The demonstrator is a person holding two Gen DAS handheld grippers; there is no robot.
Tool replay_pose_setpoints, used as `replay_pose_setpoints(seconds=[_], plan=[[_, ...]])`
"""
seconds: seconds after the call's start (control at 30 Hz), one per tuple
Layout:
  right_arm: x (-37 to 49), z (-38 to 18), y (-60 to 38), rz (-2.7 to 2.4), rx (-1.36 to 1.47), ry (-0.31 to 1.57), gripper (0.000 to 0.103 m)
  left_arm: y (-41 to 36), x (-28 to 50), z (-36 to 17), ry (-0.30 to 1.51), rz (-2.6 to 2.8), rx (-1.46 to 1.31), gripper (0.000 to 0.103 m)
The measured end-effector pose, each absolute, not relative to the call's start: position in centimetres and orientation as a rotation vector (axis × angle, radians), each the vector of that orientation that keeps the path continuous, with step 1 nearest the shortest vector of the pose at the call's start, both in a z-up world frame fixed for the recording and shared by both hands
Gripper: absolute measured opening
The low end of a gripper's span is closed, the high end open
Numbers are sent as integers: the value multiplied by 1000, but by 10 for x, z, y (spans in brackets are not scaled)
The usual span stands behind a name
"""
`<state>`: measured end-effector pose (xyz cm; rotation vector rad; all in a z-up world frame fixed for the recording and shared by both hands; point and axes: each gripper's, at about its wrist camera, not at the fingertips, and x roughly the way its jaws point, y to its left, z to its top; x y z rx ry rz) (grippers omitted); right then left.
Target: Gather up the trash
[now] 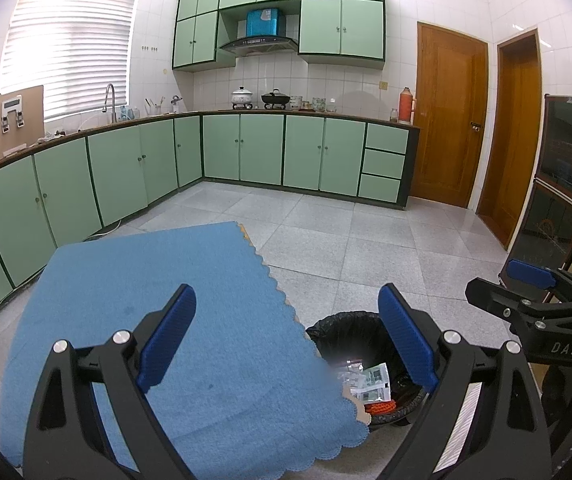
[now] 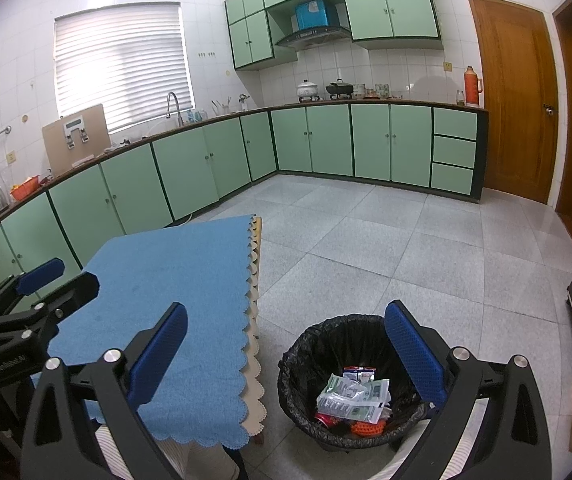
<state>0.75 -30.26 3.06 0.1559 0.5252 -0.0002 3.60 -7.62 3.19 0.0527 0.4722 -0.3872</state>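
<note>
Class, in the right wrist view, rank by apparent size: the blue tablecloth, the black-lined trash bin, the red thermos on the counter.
1. blue tablecloth
2. black-lined trash bin
3. red thermos, though it stands far from the camera, so its true size is unsure.

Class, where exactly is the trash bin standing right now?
The trash bin stands on the floor right of the blue-clothed table, low in both views.

White tiled walls [image 2: 406, 68] are lined by an L-shaped run of green base cabinets [image 2: 326, 140], with matching wall cabinets [image 2: 390, 8] above. Daylight is filtered through a slatted blind [image 2: 121, 64] over the faucet [image 2: 173, 108]. Two wooden doors [image 1: 450, 116] are set at right; the floor [image 2: 406, 248] is laid in grey speckled tile
</note>
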Motion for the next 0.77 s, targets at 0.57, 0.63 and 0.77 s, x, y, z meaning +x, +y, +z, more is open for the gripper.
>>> replay_pose_setpoints(seconds=[0.57,0.63,0.77], plan=[[12,27,-310,-7,166,536,97,-78,38,32,497,-387,43,89],[12,27,-310,-7,165,537,97,-78,40,32,499,-387,43,89],[12,27,-310,-8,166,537,97,-79,40,32,500,-384,46,89]])
